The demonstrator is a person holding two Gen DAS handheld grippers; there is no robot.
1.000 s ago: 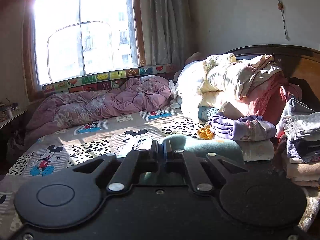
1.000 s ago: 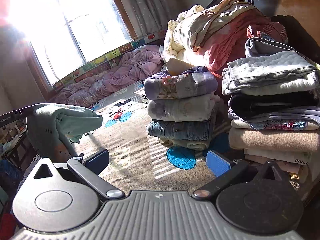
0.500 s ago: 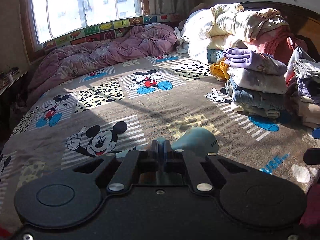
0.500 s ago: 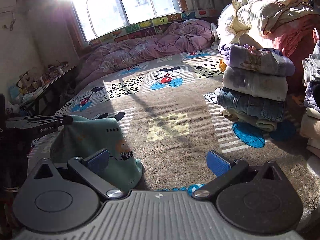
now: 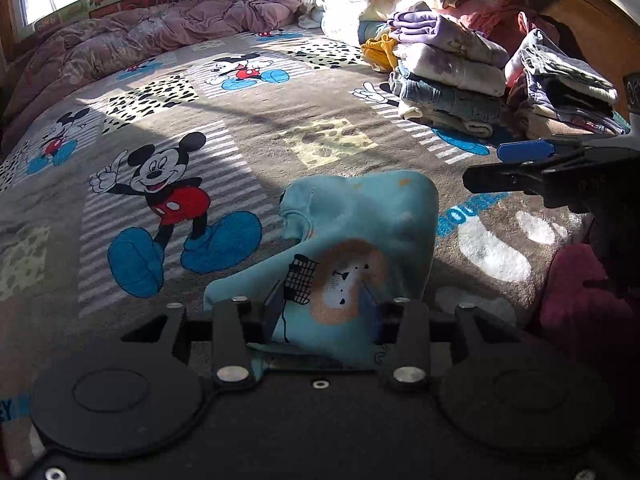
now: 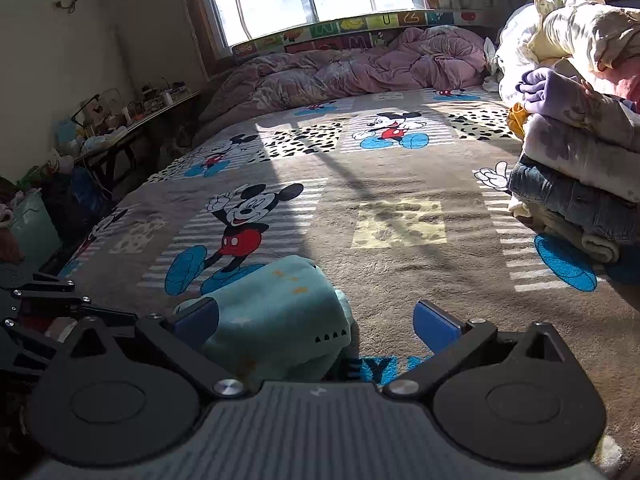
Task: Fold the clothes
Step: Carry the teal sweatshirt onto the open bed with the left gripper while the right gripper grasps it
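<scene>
A teal child's sweatshirt (image 5: 360, 232) with a lion print lies crumpled on the Mickey Mouse blanket (image 5: 180, 128). My left gripper (image 5: 324, 308) is open, its jaws apart on either side of the garment's near edge. My right gripper (image 6: 316, 324) is open wide just above the blanket; the sweatshirt (image 6: 272, 312) lies against its left pad. In the left wrist view the right gripper (image 5: 560, 160) shows at the right, apart from the garment.
Folded clothes stand in a stack (image 5: 448, 72) at the right, with a second stack (image 5: 560, 92) beside it. A pink quilt (image 6: 340, 68) lies under the window. A heap of bedding (image 6: 568, 36) is at the headboard. A cluttered side table (image 6: 120, 120) stands left.
Both grippers came down to the blanket. The left gripper, shut on the hanging teal sweatshirt before, has opened and the sweatshirt now rests on the bed.
</scene>
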